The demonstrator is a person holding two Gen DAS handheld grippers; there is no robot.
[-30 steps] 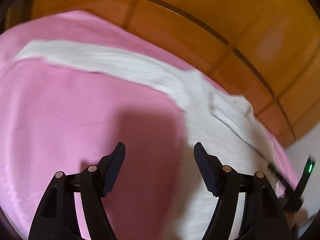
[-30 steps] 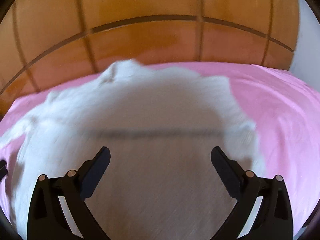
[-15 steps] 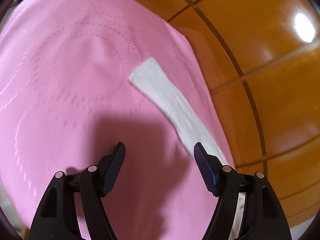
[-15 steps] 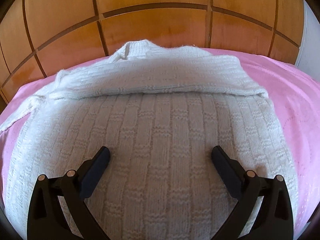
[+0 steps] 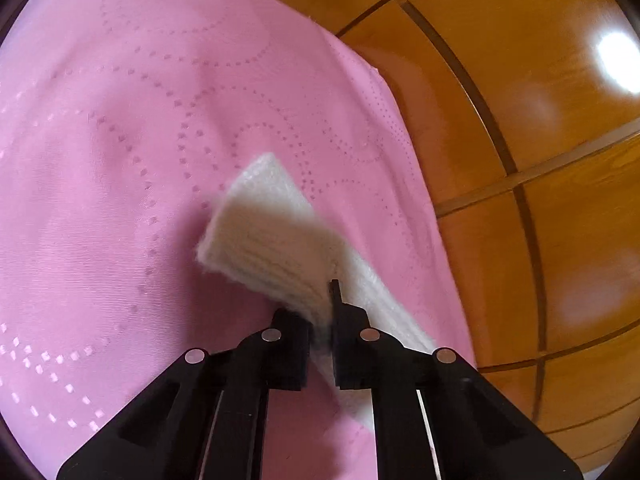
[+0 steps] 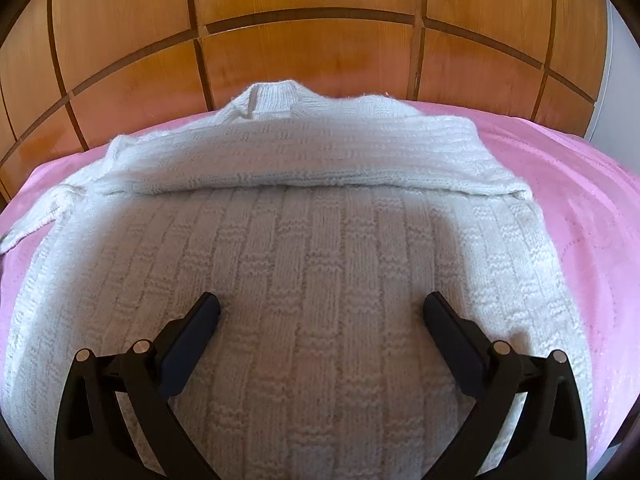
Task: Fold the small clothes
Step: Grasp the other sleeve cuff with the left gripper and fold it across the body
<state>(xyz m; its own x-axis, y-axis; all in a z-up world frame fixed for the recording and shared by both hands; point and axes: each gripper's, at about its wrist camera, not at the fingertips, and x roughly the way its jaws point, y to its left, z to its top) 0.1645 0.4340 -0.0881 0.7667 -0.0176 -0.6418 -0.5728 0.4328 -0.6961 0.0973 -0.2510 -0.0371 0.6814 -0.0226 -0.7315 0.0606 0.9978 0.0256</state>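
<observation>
White knit sweater [image 6: 304,280], one sleeve folded across, on pink bed [image 6: 580,208].
Left hand-held gripper [image 5: 320,320] just clenched on sleeve [image 5: 272,240]; right hand-held gripper [image 6: 320,312] released; wooden headboard [image 6: 304,48] behind.

The sweater [image 6: 320,280] is cream-white, knit in a basket-weave of ribbed blocks. The bedcover [image 5: 120,160] is pink with dotted swirling lines. At 12 o'clock, the headboard [image 6: 320,40] is orange-brown wood, gridded by darker grooves.

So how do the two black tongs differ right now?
The left tongs have just closed, pinching the white knitted sleeve; the right tongs stand wide open, holding nothing, over the white knitted sweater body. Both point down at the pink bedspread.
</observation>
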